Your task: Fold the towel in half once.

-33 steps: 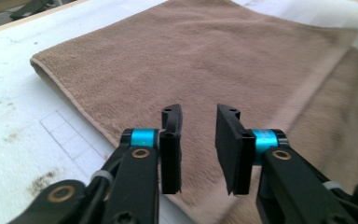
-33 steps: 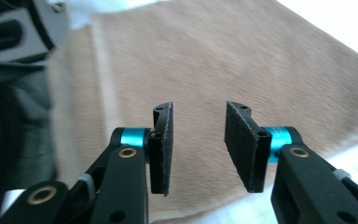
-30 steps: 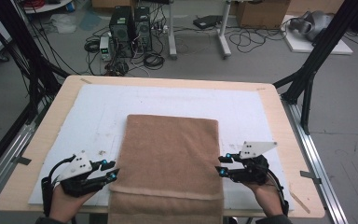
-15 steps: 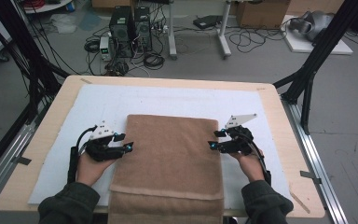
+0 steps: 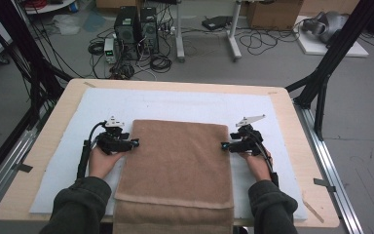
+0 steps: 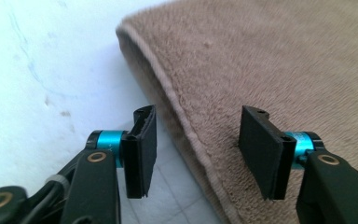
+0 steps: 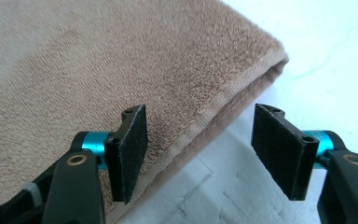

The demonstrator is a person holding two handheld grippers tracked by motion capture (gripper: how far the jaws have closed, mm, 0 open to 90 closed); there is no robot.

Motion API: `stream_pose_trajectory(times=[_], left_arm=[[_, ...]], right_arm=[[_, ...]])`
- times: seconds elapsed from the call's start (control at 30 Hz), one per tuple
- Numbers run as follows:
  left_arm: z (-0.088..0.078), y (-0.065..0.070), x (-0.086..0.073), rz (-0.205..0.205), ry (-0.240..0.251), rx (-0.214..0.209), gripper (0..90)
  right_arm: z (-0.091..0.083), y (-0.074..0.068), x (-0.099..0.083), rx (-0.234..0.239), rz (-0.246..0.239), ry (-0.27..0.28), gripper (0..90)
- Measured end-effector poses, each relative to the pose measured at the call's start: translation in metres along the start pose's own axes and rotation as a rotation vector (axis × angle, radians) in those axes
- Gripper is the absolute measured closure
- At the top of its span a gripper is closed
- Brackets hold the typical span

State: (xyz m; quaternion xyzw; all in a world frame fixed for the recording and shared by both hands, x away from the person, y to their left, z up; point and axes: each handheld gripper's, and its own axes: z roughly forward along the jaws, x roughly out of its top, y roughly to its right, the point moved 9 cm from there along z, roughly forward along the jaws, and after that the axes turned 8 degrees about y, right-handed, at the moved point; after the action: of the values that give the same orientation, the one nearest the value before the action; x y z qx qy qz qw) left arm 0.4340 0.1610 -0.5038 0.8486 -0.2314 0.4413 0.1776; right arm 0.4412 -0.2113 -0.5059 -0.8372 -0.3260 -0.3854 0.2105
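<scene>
- both tongs, left gripper (image 5: 135, 142) and right gripper (image 5: 223, 145), have just been spreading; each straddles a side hem of the brown towel (image 5: 177, 168), pads not yet pinching.
- towel lies folded on the white mat (image 5: 185, 102), near end hanging off the table (image 5: 292, 126).
- likely early: edges still to be gripped and folded.

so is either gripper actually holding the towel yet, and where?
Nothing held. The left gripper and right gripper have just been opening; each straddles a side edge of the brown towel, pads clear of it.
</scene>
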Motion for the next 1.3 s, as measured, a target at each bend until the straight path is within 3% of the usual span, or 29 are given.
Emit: stream_pose_trajectory(times=[0.1,0.23,0.33,0.37,0.4,0.53,0.73,0.87,0.97,1.13,1.2,1.27,1.3], left_arm=[[0.000,0.001,0.000,0.012,-0.005,0.003,48.9],[0.001,0.006,0.001,0.012,0.001,-0.022,63.4],[0.002,0.008,0.001,-0.006,0.007,-0.058,75.0],[0.002,0.008,0.001,0.003,0.009,-0.059,77.6],[0.001,0.009,0.001,0.013,0.008,-0.057,78.7],[0.001,0.007,0.005,0.035,0.032,-0.022,81.0],[-0.002,0.003,0.015,0.039,0.087,0.016,81.5],[-0.004,-0.002,0.024,0.040,0.109,0.042,81.6],[-0.009,-0.006,0.045,0.045,0.157,0.060,81.6],[-0.017,-0.011,0.088,0.088,0.223,0.096,81.7],[-0.019,-0.015,0.106,0.108,0.250,0.109,81.6],[-0.015,-0.023,0.119,0.127,0.254,0.128,79.3],[-0.013,-0.028,0.120,0.112,0.240,0.149,73.2]], right_arm=[[0.001,0.000,0.000,-0.009,-0.004,-0.005,39.3],[0.002,-0.007,0.001,0.033,-0.024,-0.013,59.3],[0.002,-0.010,0.001,0.069,0.001,-0.012,68.1],[0.002,-0.011,0.001,0.097,0.011,-0.013,75.9],[0.002,-0.013,0.002,0.116,0.021,-0.014,77.2],[0.002,-0.010,0.006,0.111,0.011,-0.014,80.7],[0.000,-0.008,0.021,0.073,-0.022,-0.014,81.2],[-0.002,-0.005,0.037,0.038,-0.052,0.015,81.5],[-0.007,-0.004,0.052,0.011,-0.079,0.030,81.6],[-0.023,0.005,0.088,-0.047,-0.124,0.091,81.8],[-0.028,0.010,0.103,-0.059,-0.122,0.122,81.7],[-0.029,0.019,0.117,-0.111,-0.158,0.140,73.2],[-0.028,0.026,0.121,-0.149,-0.171,0.160,67.4]])
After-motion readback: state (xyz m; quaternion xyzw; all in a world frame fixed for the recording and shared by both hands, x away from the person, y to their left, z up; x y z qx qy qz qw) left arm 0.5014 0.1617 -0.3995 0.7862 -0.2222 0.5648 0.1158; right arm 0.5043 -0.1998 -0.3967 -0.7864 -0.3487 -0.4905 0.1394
